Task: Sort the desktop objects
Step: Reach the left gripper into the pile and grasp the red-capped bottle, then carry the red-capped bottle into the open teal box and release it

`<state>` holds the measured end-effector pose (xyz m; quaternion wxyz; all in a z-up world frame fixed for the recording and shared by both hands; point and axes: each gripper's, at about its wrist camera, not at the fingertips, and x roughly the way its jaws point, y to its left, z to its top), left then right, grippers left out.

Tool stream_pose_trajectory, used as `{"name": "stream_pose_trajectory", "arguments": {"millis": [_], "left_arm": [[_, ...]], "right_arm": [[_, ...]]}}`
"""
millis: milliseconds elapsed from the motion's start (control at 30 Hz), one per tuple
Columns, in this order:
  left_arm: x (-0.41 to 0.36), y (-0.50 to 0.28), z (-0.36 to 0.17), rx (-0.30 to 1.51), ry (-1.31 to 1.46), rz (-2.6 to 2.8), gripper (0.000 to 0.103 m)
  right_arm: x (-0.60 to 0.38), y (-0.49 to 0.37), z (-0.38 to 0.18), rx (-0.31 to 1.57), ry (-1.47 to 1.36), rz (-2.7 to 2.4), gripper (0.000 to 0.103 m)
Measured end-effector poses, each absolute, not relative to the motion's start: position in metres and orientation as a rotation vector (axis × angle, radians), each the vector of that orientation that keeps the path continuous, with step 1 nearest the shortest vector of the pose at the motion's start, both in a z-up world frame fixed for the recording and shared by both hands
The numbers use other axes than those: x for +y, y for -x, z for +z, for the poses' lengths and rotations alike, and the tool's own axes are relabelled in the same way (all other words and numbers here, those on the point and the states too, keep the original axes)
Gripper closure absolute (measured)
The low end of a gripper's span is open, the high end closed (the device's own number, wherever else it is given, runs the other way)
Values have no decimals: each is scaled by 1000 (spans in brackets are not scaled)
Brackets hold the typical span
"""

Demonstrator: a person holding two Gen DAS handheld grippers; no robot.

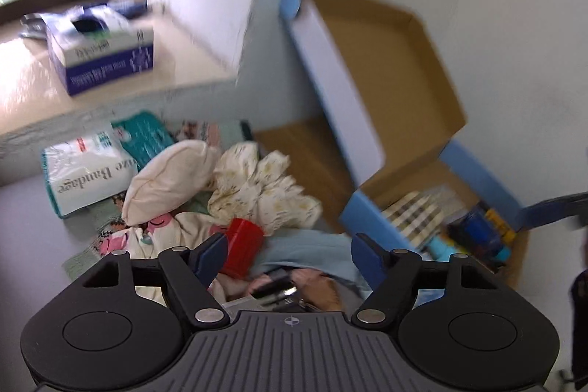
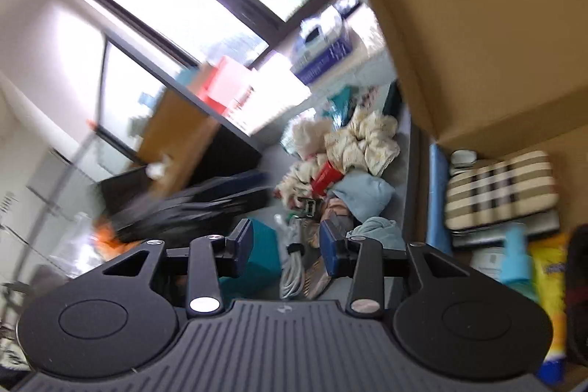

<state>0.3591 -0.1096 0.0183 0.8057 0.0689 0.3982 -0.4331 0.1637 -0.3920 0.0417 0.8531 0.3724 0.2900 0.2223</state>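
My left gripper [image 1: 290, 254] is open and empty above a pile of cloths [image 1: 257, 190] on the grey desk, with a red box [image 1: 242, 247] just by its left finger. An open blue cardboard box [image 1: 371, 219] stands at the right, holding a striped case [image 1: 415, 212] and bottles. My right gripper [image 2: 286, 245] is open and empty over a coiled white cable [image 2: 292, 267] and a teal box [image 2: 259, 259]. The pile [image 2: 364, 142], the red box [image 2: 325, 177] and the cardboard box [image 2: 437, 193] with the striped case [image 2: 499, 190] show beyond it.
A bandage packet [image 1: 84, 175] and a teal packet [image 1: 147, 135] lie at the left of the pile. A tissue box [image 1: 106, 54] sits on the windowsill. The box lid [image 1: 389, 61] stands raised against the wall. A yellow packet [image 2: 551, 300] lies in the box. Both views are blurred.
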Motion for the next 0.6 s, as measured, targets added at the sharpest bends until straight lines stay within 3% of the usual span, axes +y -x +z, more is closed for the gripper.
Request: {"name": "stream_pose_trajectory", "arguments": {"millis": [67,133,167,200,233,600], "left_arm": [[-121,-371,13,882,-210,-893,33],[-129,-377,7,907,-278,-866,35],[-133,-380,4,920,-306,-862,42],[-137,-382,1,937,-332,-859,61],[-138,-384,-1,946,-354,-847,69],[-133,-381,2,906,-287,-847,72]], "right_arm": [[-409,-143,49,556,-761,469,42],[-419,-128,52,524,-738,468,42],[-424,-121,53,514,-732,464,42],[-428,-115,53,504,-726,460,42],[-430,-111,53,501,-725,457,42],[-440,-95,34,459,-762,421,42]]}}
